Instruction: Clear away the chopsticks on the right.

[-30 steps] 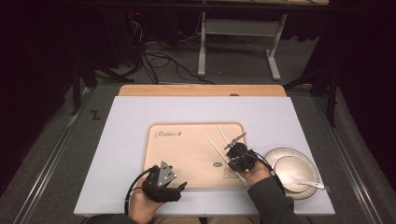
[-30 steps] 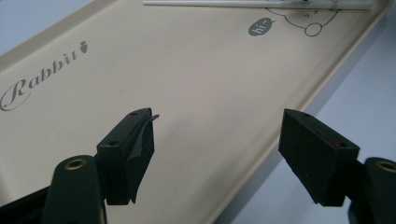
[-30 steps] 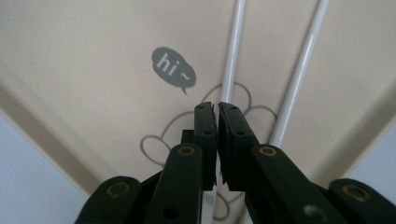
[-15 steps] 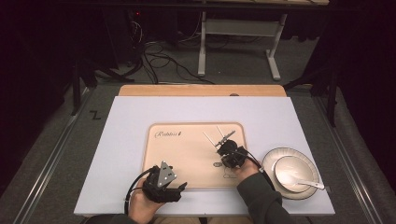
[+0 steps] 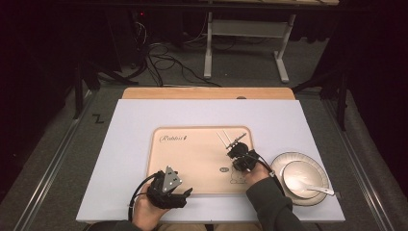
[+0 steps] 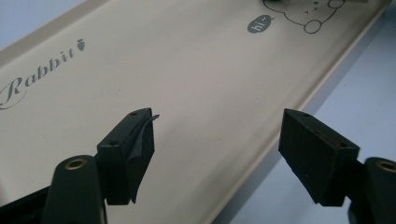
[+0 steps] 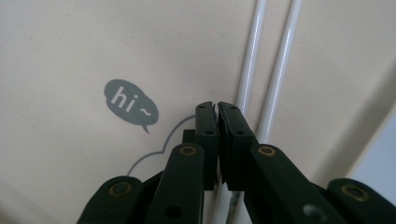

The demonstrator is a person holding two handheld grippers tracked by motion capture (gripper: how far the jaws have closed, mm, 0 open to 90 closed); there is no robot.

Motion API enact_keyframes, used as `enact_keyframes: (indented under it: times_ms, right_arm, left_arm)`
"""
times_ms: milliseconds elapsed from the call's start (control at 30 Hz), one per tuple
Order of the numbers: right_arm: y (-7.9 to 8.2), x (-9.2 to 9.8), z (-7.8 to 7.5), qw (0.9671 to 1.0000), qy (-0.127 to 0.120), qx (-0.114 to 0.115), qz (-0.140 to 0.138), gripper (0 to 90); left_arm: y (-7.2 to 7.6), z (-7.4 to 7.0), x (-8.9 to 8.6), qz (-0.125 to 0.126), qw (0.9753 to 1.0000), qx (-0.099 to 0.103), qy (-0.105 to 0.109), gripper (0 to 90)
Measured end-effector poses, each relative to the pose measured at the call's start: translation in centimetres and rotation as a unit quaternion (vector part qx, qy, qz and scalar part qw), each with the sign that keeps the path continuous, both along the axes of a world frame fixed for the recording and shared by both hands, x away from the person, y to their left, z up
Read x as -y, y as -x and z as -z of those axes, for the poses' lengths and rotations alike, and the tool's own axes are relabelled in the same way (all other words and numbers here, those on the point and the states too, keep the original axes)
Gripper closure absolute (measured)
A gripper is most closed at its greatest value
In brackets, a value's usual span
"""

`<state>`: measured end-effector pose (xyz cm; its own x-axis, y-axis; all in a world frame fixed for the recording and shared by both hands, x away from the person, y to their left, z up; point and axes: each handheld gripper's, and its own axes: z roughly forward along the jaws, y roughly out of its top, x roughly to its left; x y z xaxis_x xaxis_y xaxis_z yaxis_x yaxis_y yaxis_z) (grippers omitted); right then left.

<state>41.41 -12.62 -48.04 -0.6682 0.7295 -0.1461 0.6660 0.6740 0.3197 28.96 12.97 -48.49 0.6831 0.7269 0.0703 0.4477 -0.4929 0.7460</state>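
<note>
A beige tray [image 5: 192, 159] printed "Rabbit" lies in the middle of the white table top. Two white chopsticks [image 5: 222, 138] rest side by side at its far right. My right gripper [image 5: 235, 147] hovers over their near ends with its jaws pressed together. In the right gripper view the chopsticks [image 7: 250, 70] run past just right of the right gripper [image 7: 217, 106] and under it, and nothing shows between its jaws. My left gripper [image 5: 180, 194] stands open at the tray's near edge. In the left gripper view the left gripper [image 6: 217, 140] has bare tray [image 6: 187, 70] between its jaws.
A round plate [image 5: 280, 166] at the right of the table holds a white bowl [image 5: 300, 173] with a spoon [image 5: 315, 189] in it. The white board [image 5: 130, 144] has free room left of and beyond the tray. Table legs and cables lie on the floor behind.
My right gripper has moved left, away from the plate and onto the tray over the chopsticks' near ends. The left gripper has stayed where it was.
</note>
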Motion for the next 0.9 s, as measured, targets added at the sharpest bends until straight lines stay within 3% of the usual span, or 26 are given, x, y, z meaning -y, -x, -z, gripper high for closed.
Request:
enact_keyframes:
  times_ms: [533, 700, 800, 833, 900]
  right_arm:
    - [-0.2, 1.0, -0.1, 0.9998, -0.008, -0.006, 0.015, 87.2]
    - [-0.1, 1.0, -0.1, 0.9997, -0.014, -0.008, 0.019, 81.1]
    - [0.4, 0.9, -0.5, 0.9998, -0.018, -0.002, 0.007, 77.9]
    - [0.6, 0.9, -0.7, 0.9994, -0.028, -0.005, 0.018, 75.5]
    - [1.0, 1.2, -1.3, 0.9992, -0.041, 0.001, 0.000, 69.0]
  left_arm:
    - [0.0, 0.1, 0.1, 0.003, 1.0000, -0.002, -0.006, 27.2]
    - [0.0, 0.1, 0.1, 0.004, 1.0000, -0.002, -0.006, 27.2]
    - [0.0, 0.1, 0.1, 0.004, 1.0000, -0.002, -0.005, 27.2]
    - [0.0, 0.1, 0.1, 0.004, 1.0000, -0.002, -0.005, 27.2]
    - [0.0, 0.1, 0.2, 0.003, 1.0000, 0.000, -0.006, 27.0]
